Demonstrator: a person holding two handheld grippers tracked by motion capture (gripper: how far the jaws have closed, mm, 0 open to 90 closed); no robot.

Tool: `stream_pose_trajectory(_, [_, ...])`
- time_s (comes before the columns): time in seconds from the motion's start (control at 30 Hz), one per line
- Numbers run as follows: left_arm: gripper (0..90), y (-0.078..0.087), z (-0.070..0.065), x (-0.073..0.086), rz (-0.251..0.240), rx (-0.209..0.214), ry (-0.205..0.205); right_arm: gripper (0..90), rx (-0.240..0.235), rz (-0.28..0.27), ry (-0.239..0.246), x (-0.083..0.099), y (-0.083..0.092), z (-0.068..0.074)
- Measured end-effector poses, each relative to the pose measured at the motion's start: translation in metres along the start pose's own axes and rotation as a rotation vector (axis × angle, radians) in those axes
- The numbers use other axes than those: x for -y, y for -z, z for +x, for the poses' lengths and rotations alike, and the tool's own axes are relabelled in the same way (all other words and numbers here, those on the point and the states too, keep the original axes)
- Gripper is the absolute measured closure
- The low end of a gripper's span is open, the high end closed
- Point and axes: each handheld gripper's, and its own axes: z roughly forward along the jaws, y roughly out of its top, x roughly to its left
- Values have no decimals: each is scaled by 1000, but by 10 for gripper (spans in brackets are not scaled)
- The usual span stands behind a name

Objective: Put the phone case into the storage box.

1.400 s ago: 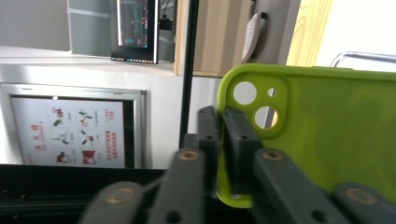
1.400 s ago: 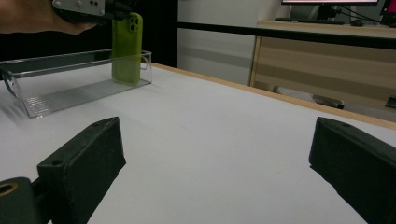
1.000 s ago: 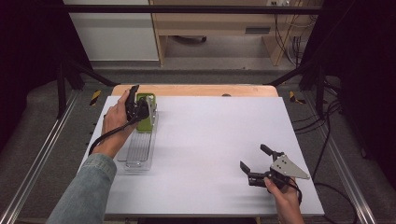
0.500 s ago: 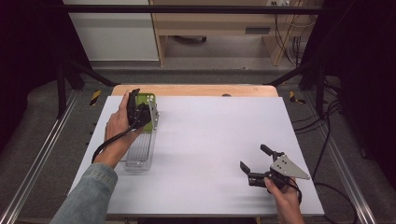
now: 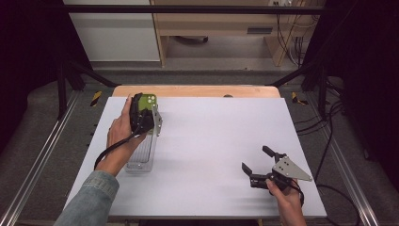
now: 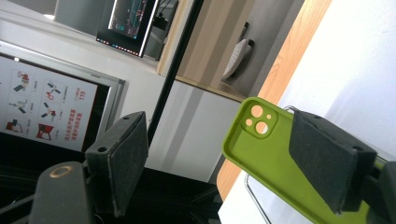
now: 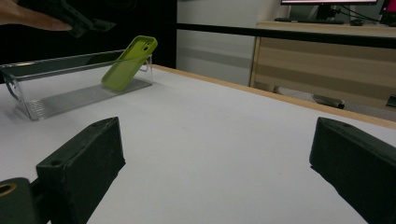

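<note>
- The lime-green soft phone case [image 7: 129, 63] stands in the clear plastic tray [image 7: 56, 100], leaning tilted against the tray's end wall with its camera cut-outs uppermost; its lower edge rests on the ribbed tray floor.
- In the high view the case [image 5: 149, 99] sits at the far end of the tray [image 5: 140, 157], at about 10 o'clock on the white counter [image 5: 216, 141], close to the wooden strip along the far edge.
- The left gripper [image 5: 143, 117] hangs just over that end of the tray. Its jaws have just been opening and now stand released: in the left gripper view one pad is well clear of the case [image 6: 268, 158], while the other overlaps it, and I cannot tell if that pad touches.
- Judgement: the placing looks done, as the case appears to stand on its own. What is left for this hand is to draw clear without knocking the case over.
- The right gripper [image 5: 259, 165] rests low at about 4 o'clock on the counter, well apart from the tray, jaws spread wide with nothing between them; it seems to have no part in this step.
</note>
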Motion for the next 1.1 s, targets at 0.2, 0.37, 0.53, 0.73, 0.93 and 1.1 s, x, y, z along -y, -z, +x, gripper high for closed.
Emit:
stream_pose_trajectory(0.2, [135, 14, -4, -2, -24, -2, -30, 32, 8, 0, -4, 0, 1, 0])
stream_pose_trajectory(0.37, [112, 23, -8, -3, -29, 4, -35, 31, 7, -1, -4, 0, 1, 0])
stream_pose_trajectory(0.53, [107, 36, -9, -6, -26, 3, -37, 32, 17, -4, -7, -1, 2, -1])
stream_pose_trajectory(0.73, [106, 50, -9, -6, -26, 1, -22, 32, 17, -5, -9, -1, 2, -1])
stream_pose_trajectory(0.93, [102, 60, -9, -6, -28, 14, 17, 31, 17, -4, -10, -1, 2, -1])
stream_pose_trajectory(1.1, [97, 66, -9, -5, -35, 38, 86, 32, 18, -4, -11, -1, 2, -2])
